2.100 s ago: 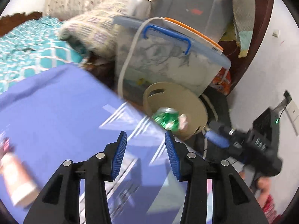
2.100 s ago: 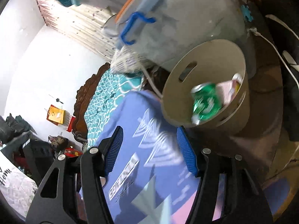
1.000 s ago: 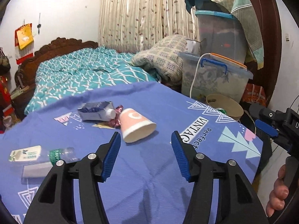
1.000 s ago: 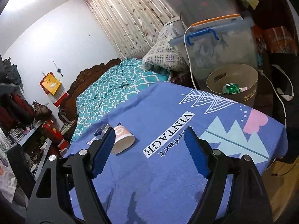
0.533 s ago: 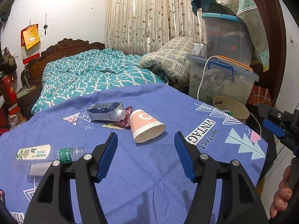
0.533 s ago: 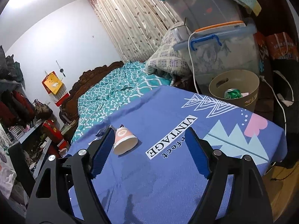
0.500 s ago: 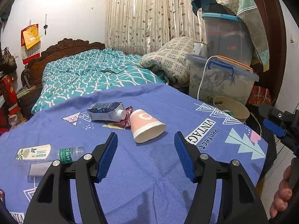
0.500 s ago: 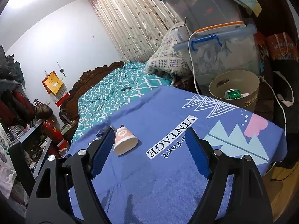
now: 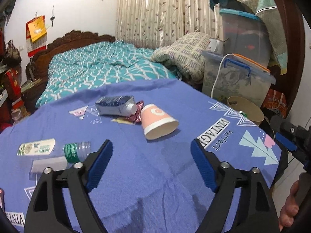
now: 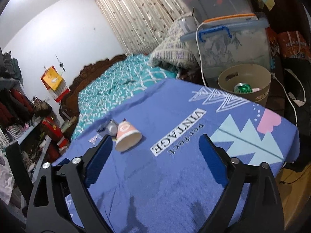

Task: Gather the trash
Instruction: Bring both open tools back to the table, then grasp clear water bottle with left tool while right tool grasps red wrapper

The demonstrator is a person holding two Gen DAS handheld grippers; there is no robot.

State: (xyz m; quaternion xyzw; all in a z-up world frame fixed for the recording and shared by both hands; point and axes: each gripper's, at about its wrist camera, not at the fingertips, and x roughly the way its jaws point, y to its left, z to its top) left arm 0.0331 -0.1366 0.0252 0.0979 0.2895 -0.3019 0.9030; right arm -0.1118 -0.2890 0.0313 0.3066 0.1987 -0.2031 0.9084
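A pink paper cup [image 9: 157, 122] lies on its side on the blue tablecloth [image 9: 155, 174]. Behind it lie a dark pouch with a white cap [image 9: 114, 104] and a red wrapper [image 9: 136, 114]. A clear plastic bottle [image 9: 58, 151] lies at the left. My left gripper [image 9: 149, 147] hovers just short of the cup, jaws opening, nothing between them. My right gripper [image 10: 154, 139] is also opening and empty, the cup [image 10: 127, 136] beside its left finger. The beige bin [image 10: 245, 83] beyond the table's far corner holds a green can [image 10: 243, 88].
A bed with a teal quilt [image 9: 101, 68] stands behind the table. Lidded plastic storage boxes [image 9: 237, 77] and a white cable [image 10: 200, 58] crowd the space next to the bin [image 9: 245, 108]. A hand [image 9: 289, 209] grips the other gripper at the right edge.
Both grippers' jaws have spread wider. Two seconds ago both views pointed at the bin; they have since swung back over the table and held nearly still.
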